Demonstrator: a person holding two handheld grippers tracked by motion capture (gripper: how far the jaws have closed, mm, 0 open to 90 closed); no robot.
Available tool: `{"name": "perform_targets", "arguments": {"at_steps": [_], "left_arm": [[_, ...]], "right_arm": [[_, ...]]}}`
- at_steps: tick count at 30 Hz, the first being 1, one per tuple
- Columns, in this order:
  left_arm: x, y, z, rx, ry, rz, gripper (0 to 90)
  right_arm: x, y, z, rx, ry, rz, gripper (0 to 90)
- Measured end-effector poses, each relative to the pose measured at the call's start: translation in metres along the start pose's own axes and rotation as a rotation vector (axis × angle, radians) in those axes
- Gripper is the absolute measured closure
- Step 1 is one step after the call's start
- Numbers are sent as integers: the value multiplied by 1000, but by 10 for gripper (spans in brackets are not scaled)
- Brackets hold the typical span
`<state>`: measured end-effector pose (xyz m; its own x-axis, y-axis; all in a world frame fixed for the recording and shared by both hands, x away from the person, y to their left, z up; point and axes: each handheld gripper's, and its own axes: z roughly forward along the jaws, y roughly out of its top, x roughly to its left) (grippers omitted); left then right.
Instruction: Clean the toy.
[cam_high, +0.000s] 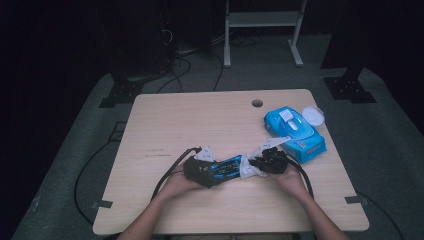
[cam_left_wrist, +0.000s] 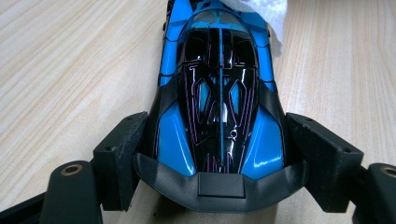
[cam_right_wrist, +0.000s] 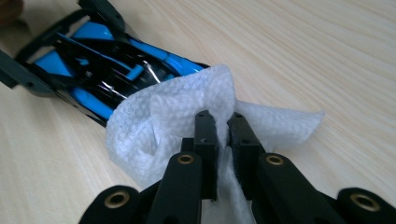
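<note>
Two grippers meet near the front middle of the wooden table, each held in one of the person's hands. The left gripper has its black jaws clamped on the sides of a blue and black toy car, one pad against each flank just behind the car's dark end piece, so the car lies lengthwise on the tabletop and points away from that gripper. The right gripper has its jaws drawn nearly together, pinching a crumpled white wet wipe between the pads; the wipe bunches up over the far end of the car and touches its bodywork, with a loose flap trailing onto the wood on one side. In the high view, the car sits between the two grippers, the wipe at its right end. A blue pack of wipes lies near the right edge of the table, just beyond the right gripper, its white lid flipped open.
</note>
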<state>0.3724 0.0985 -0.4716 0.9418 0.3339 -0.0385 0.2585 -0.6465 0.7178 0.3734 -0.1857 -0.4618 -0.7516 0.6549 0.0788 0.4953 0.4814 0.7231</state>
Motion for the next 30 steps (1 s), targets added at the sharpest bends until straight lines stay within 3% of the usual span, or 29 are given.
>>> {"name": "perform_targets", "arguments": {"at_steps": [12,21,25,30], "left_arm": [[0,0,0,-3,-2,-1,242],[1,0,0,1,-4,5,242],[1,0,0,-3,-4,1,242],[1,-1,0,-4,-9,-2,242]], "right_arm": [[9,6,3,-22,43,-18,831],[-6,1,2,2,2,24,832],[-5,13,8,-7,-9,25,832],[0,27,22,-40,13,32,832]]}}
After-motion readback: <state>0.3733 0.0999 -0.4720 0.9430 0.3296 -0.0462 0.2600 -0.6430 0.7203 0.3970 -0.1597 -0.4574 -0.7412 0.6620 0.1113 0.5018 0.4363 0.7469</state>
